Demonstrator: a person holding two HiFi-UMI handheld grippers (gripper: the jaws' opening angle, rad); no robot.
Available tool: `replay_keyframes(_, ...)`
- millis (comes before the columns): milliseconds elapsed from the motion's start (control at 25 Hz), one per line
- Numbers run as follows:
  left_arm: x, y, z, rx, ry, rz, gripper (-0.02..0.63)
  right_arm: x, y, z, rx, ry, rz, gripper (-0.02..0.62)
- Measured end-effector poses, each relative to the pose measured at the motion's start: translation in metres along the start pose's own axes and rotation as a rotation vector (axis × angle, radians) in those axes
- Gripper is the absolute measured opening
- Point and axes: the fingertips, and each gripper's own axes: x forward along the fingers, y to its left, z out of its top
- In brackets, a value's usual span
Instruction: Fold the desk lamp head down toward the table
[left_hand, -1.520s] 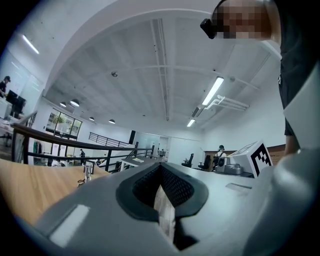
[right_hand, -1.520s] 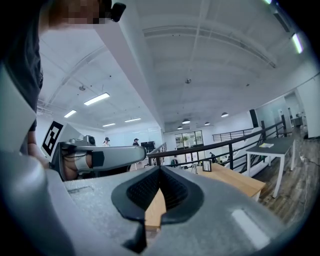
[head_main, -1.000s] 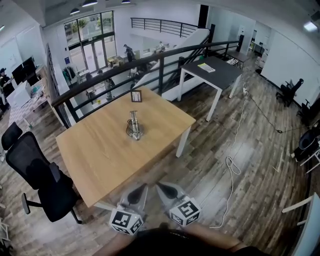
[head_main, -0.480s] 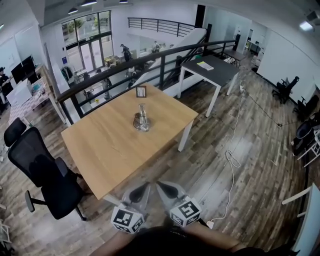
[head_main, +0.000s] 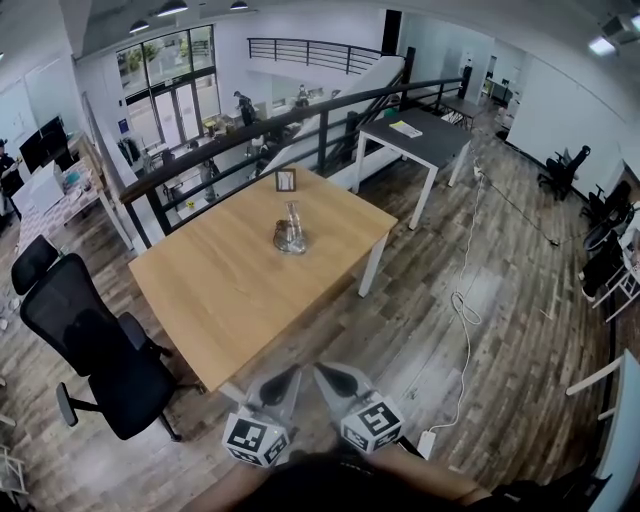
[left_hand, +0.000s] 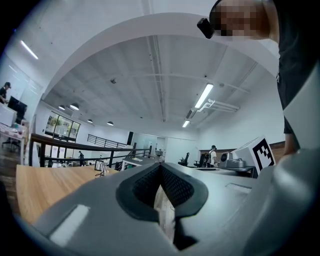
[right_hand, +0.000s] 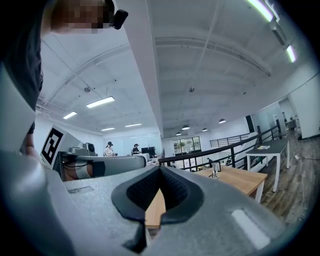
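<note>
An open office floor with dark wood planks, seen from above. A black railing (head_main: 300, 115) runs behind a large light wooden table (head_main: 230, 290) on white legs. A black office chair (head_main: 95, 345) stands at the table's left edge, and a smaller dark table (head_main: 420, 140) stands further back on the right. A white cable (head_main: 462, 320) trails across the floor to the right.

At the bottom of the head view, close to the person's body, are two grey grippers, each carrying a cube with square markers. The left gripper (head_main: 280, 385) and the right gripper (head_main: 335, 380) are well apart from the table's near corner. Both point level, and each has its jaws brought together with nothing between them, as each gripper's own view shows.

The desk lamp (head_main: 290, 232) stands upright on the tabletop, past the middle and toward the far corner. It is small and silvery, with a round base and a slim stem. From here it is too small to make out the head or its joint. A small picture frame (head_main: 286, 180) stands near it at the far corner.

The lamp looks light and stiff, probably metal, so it may slide or tip on the smooth wood. A sensible hold would be one gripper steadying the base while the other takes the head or upper stem and presses it gently down
</note>
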Motion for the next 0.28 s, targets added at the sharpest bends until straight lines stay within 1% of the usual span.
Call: replay_keyframes(280, -0.023, 0.001, 0.002, 0.003, -0.002, -0.012, 0.002, -0.002, 0.022, -0.003, -0.004, -0.004, -0.013, 0.002)
